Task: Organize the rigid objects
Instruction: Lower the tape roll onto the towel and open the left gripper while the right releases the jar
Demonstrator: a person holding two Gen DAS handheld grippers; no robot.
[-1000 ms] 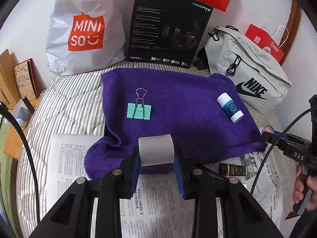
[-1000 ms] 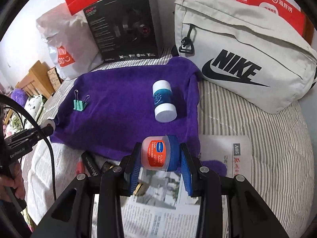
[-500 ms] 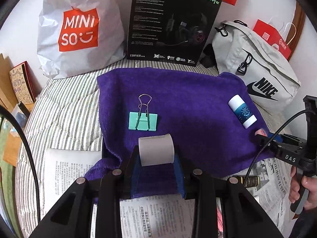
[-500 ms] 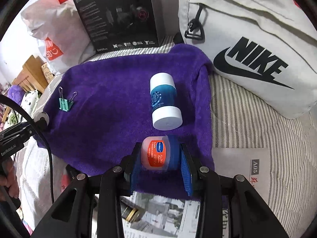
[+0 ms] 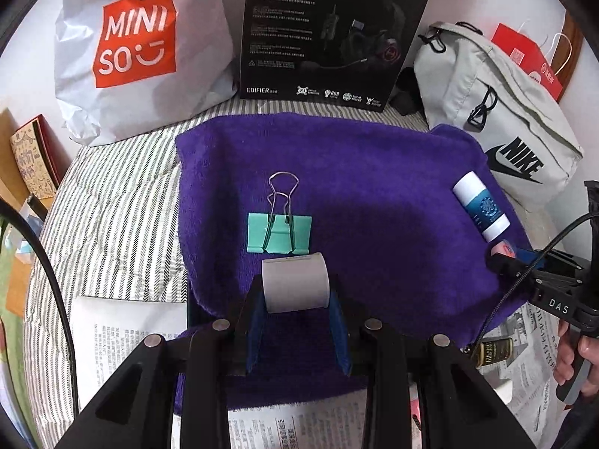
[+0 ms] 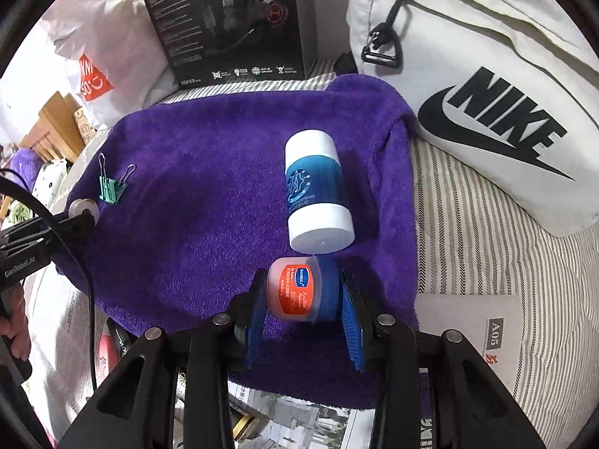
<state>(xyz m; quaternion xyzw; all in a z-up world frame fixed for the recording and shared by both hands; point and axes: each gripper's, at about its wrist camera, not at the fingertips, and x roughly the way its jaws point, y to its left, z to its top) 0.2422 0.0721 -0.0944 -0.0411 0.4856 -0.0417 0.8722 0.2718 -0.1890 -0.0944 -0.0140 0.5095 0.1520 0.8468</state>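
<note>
My left gripper (image 5: 295, 292) is shut on a white paper roll (image 5: 295, 282), held just above the near edge of the purple towel (image 5: 374, 187). A teal binder clip (image 5: 279, 232) lies on the towel right beyond the roll. My right gripper (image 6: 301, 293) is shut on a small jar with a red label and blue lid (image 6: 297, 288), low over the towel (image 6: 206, 172). A blue and white bottle (image 6: 316, 191) lies on its side just past the jar. The binder clip (image 6: 110, 187) and the left gripper's roll (image 6: 83, 207) show at the left of the right wrist view.
A white shopping bag (image 5: 138, 48), a black headset box (image 5: 329, 33) and a grey sling bag (image 6: 486, 75) line the far side. Newspaper (image 5: 127, 336) covers the striped bedding near me, with a small dark bottle (image 5: 494, 348) on it. A hand (image 5: 576, 351) holds the right gripper.
Both grippers have moved forward and down over the purple towel, each still holding its object. The binder clip and the bottle now sit closer to the fingertips.
</note>
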